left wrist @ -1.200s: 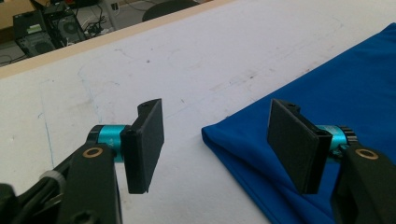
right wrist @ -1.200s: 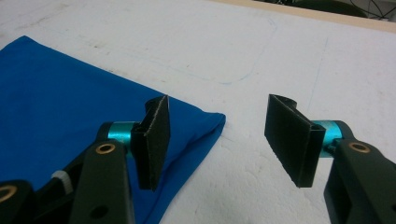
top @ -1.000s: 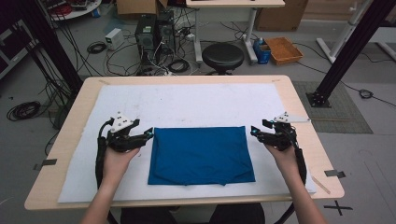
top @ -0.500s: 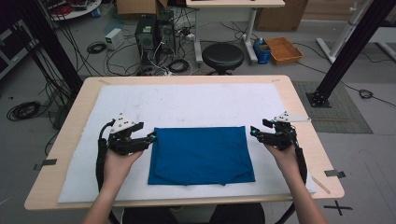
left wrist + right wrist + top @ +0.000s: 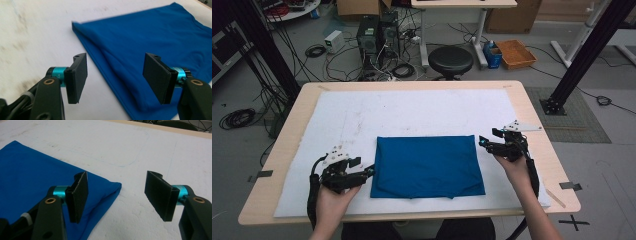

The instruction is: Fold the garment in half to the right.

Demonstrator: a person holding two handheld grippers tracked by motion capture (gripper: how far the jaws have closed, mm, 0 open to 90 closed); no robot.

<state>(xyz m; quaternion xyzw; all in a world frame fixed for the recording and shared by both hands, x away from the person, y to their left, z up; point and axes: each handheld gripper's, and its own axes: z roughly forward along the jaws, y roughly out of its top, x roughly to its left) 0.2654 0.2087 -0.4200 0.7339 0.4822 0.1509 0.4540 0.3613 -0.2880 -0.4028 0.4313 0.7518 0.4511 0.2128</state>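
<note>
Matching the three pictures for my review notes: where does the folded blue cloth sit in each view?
High view: the blue cloth lies at the middle of the white mat, between the two grippers.
Left gripper view: it spreads from upper middle to lower right, its edge running between the jaws.
Right gripper view: it covers the left side, one corner between the jaws.
Shared landmark: the white mat under the cloth.

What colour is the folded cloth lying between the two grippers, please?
Plain blue cloth; the high view shows it best.

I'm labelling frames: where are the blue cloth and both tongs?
blue cloth (image 5: 427, 165), high view, middle of its top face
left tongs (image 5: 366, 173), high view, between the tips
right tongs (image 5: 484, 141), high view, between the tips
</note>
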